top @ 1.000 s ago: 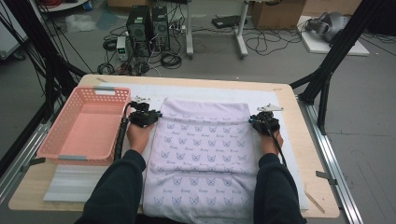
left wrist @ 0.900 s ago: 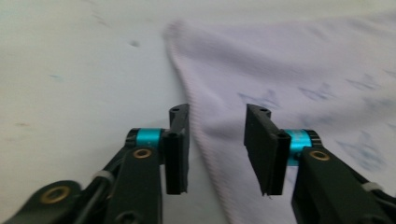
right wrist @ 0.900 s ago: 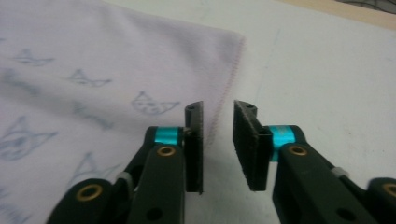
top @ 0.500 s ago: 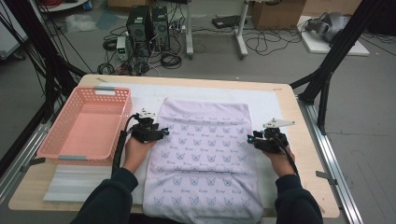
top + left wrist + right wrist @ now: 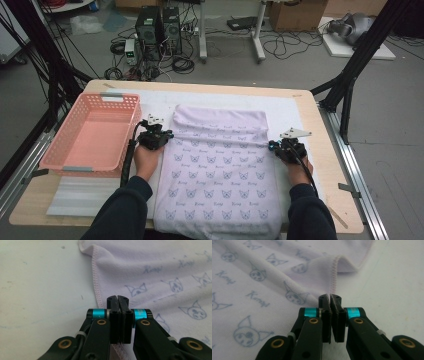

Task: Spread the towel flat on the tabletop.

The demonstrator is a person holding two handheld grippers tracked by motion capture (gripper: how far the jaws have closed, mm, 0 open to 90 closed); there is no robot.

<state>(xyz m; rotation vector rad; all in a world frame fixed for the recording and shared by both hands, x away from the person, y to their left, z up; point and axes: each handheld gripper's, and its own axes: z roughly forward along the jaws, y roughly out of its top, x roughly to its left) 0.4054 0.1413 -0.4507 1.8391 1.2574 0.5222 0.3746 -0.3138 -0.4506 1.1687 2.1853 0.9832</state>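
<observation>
Left hand-held gripper: jaws just closed, now clenched on the left hem of the pale lilac cloth with small cat-face prints. The stitched edge runs into the pads and comes out below them. In the high view the left hand-held gripper sits at the cloth's left edge, level with a taut crease across the cloth.

Right hand-held gripper: jaws also just closed, now pinched together on the right hem of the cloth. A curled, stitched lip of fabric stands just beyond the tips. In the high view the right hand-held gripper is at the cloth's right edge, on the other end of that crease.

The cloth lies flat on a white mat on the light wooden table. Its near end hangs over the table edge between the person's dark sleeves. The far section looks folded toward the crease.

A pink plastic lattice basket stands just left of the left hand-held gripper, apart from the cloth. A white ribbed foam sheet lies in front of the basket.
</observation>
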